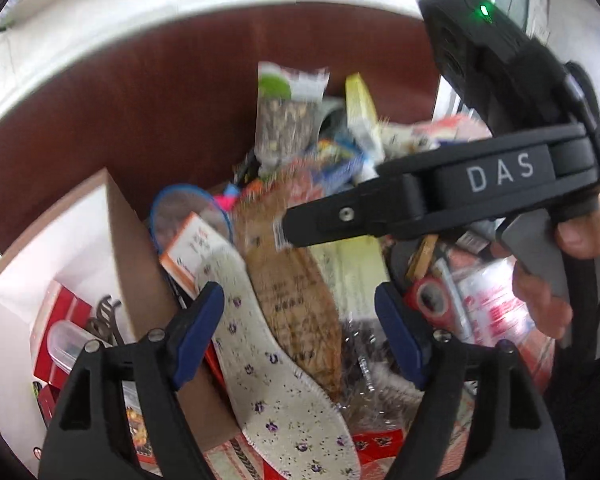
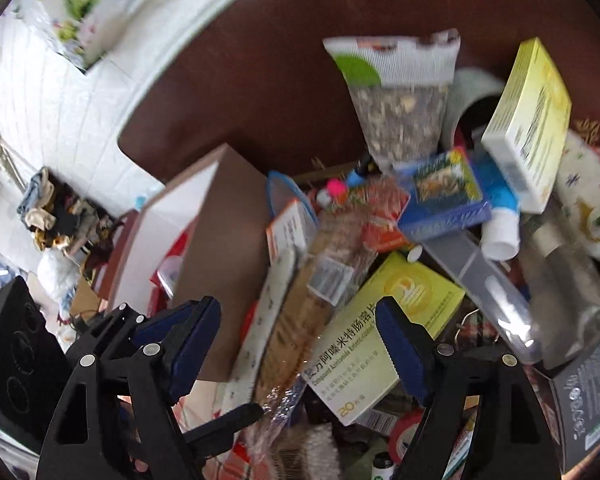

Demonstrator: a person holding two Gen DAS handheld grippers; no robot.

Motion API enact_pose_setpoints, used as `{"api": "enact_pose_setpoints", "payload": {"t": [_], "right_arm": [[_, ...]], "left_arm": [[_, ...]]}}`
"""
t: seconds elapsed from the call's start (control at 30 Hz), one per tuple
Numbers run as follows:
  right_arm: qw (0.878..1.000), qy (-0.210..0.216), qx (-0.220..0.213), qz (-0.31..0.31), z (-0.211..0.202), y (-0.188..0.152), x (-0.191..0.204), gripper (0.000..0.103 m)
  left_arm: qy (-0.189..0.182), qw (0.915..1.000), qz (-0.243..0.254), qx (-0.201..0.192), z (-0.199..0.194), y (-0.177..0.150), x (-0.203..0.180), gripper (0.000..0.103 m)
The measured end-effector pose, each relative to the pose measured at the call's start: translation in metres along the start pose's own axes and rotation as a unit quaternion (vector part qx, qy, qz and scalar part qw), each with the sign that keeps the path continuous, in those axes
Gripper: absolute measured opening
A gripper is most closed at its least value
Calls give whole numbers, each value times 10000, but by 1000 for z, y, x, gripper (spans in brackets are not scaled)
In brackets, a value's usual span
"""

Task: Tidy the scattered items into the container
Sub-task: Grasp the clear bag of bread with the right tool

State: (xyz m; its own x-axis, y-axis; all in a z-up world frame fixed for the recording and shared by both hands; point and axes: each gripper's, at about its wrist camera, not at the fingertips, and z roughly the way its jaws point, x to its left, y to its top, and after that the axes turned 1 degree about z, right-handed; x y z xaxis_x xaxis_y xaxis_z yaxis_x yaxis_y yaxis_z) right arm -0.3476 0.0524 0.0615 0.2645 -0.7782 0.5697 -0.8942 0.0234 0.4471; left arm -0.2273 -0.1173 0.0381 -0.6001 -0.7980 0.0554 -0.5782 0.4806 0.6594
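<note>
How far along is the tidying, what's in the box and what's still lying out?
Done: the cardboard box already holds a few things, including red packets. In hand: nothing; the left gripper and right gripper are both open above the pile. Left: most of it, such as the floral insole, the yellow-green medicine box and the seed packet.

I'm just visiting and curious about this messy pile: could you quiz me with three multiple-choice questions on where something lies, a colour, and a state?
1. Where is the flower-print insole?
A. leaning on the cardboard box's wall
B. inside the box
C. on the floor

2. What colour are the left gripper pads?
A. red
B. blue
C. white

3. How stands the right gripper?
A. shut on a medicine box
B. shut, empty
C. open

Answers: 1 A, it rests against the box's outer side; 2 B, both pads show blue; 3 C, its jaws stand apart, gripping nothing.
</note>
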Motion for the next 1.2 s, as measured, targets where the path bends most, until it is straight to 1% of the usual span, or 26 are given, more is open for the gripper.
{"api": "enact_pose_setpoints", "payload": {"t": [0.07, 0.13, 0.17, 0.2, 0.27, 0.37, 0.43, 0.47, 0.5, 0.53, 0.57, 0.6, 0.67, 0.7, 0.77, 0.8, 0.83, 0.87, 0.9, 1.03, 1.2], "right_arm": [[9996, 258, 113, 39, 14, 2, -3, 81], [9978, 607, 221, 110, 29, 3, -7, 81], [9968, 743, 252, 116, 35, 3, -8, 81], [9954, 914, 250, 104, 42, 4, -9, 81], [9945, 990, 282, 189, 53, 4, -11, 81], [9913, 1284, 176, 240, 62, 6, -14, 81], [9867, 1585, 161, 315, 61, 6, -14, 75], [9849, 1683, 184, 347, 60, 6, -14, 66], [9854, 1659, 187, 320, 61, 7, -13, 60], [9873, 1555, 200, 262, 62, 7, -11, 58], [9883, 1483, 270, 249, 67, 6, -11, 54], [9884, 1458, 336, 252, 69, 6, -12, 44], [9906, 1308, 352, 211, 71, 6, -11, 40], [9900, 1351, 345, 211, 70, 6, -10, 36], [9897, 1384, 293, 205, 69, 7, -9, 30], [9900, 1366, 272, 206, 68, 7, -9, 28], [9912, 1288, 243, 178, 68, 7, -9, 27], [9918, 1239, 235, 187, 68, 8, -10, 25], [9913, 1271, 254, 243, 68, 8, -11, 25], [9928, 1144, 303, 201, 73, 8, -9, 25], [9939, 1080, 206, 98, 68, 9, 0, 25]], "left_arm": [[51, 9999, -50, 131, 9, -2, 0, 78], [89, 9996, -74, 250, 19, -4, 0, 79], [216, 9994, -32, 285, 23, -6, 0, 79], [327, 9992, 40, 243, 25, -6, -1, 79], [429, 9989, 38, 203, 27, -6, -2, 79], [441, 9989, -54, 174, 26, -6, -2, 79], [411, 9989, -152, 159, 24, -5, 0, 79], [415, 9989, -156, 164, 23, -6, -1, 79], [444, 9988, -127, 179, 24, -6, -1, 79], [492, 9985, -90, 210, 25, -6, -3, 79], [531, 9983, -80, 241, 25, -7, -4, 79], [543, 9982, -78, 245, 23, -7, -5, 79], [369, 9991, -62, 195, 15, -5, -11, 71], [343, 9993, -27, 159, 12, -5, -15, 71], [476, 9987, 151, 86, 8, -4, -24, 70], [414, 9989, 143, 138, 12, -5, -25, 68], [220, 9995, 19, 211, 18, -4, -22, 55], [289, 9990, -70, 321, 25, -5, -19, 42], [433, 9985, -79, 339, 28, -6, -17, 41], [366, 9986, -180, 325, 32, -7, -11, 37], [507, 9984, -70, 256, 23, -6, -17, 36]]}}
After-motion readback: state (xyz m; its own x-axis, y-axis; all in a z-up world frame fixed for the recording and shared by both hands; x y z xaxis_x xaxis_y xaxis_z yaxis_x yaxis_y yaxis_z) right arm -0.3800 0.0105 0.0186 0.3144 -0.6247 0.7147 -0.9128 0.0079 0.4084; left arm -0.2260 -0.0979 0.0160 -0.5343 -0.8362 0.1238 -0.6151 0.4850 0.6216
